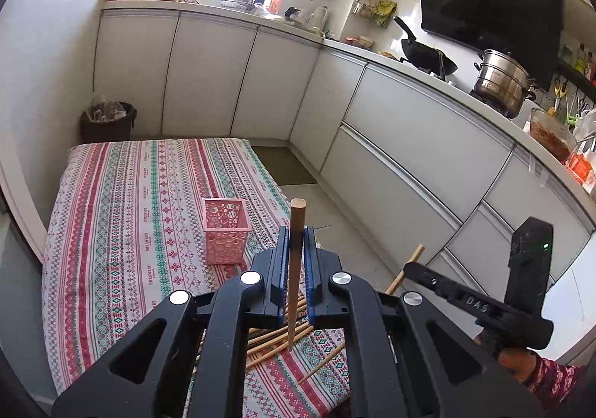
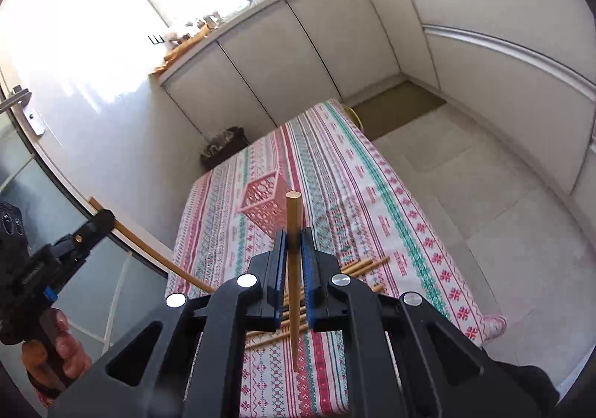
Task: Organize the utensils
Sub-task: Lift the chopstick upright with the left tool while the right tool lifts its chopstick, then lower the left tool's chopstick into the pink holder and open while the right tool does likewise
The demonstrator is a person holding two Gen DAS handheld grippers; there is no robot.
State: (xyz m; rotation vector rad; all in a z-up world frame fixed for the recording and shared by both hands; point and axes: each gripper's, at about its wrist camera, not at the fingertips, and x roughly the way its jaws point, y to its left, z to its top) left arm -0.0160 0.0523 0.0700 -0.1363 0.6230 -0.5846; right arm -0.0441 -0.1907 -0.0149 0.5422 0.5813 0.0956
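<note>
My left gripper (image 1: 297,236) is shut on a wooden chopstick (image 1: 296,220) that stands upright between its blue pads. My right gripper (image 2: 294,237) is likewise shut on another wooden chopstick (image 2: 293,217), thick end up. A pink perforated basket (image 1: 225,230) stands upright on the patterned tablecloth (image 1: 123,217) ahead of the left gripper; in the right wrist view the pink basket (image 2: 262,207) sits just beyond the held stick. Several loose chopsticks (image 1: 277,340) lie on the cloth under both grippers, the same loose chopsticks (image 2: 367,265) showing past the right one. The right gripper (image 1: 409,267) with its stick appears at the left view's lower right.
White kitchen cabinets (image 1: 406,142) run along the back and right. A dark bin (image 1: 108,120) stands at the table's far end. A wok (image 1: 428,55) and a steel pot (image 1: 503,81) sit on the counter. Tiled floor (image 2: 484,194) lies right of the table.
</note>
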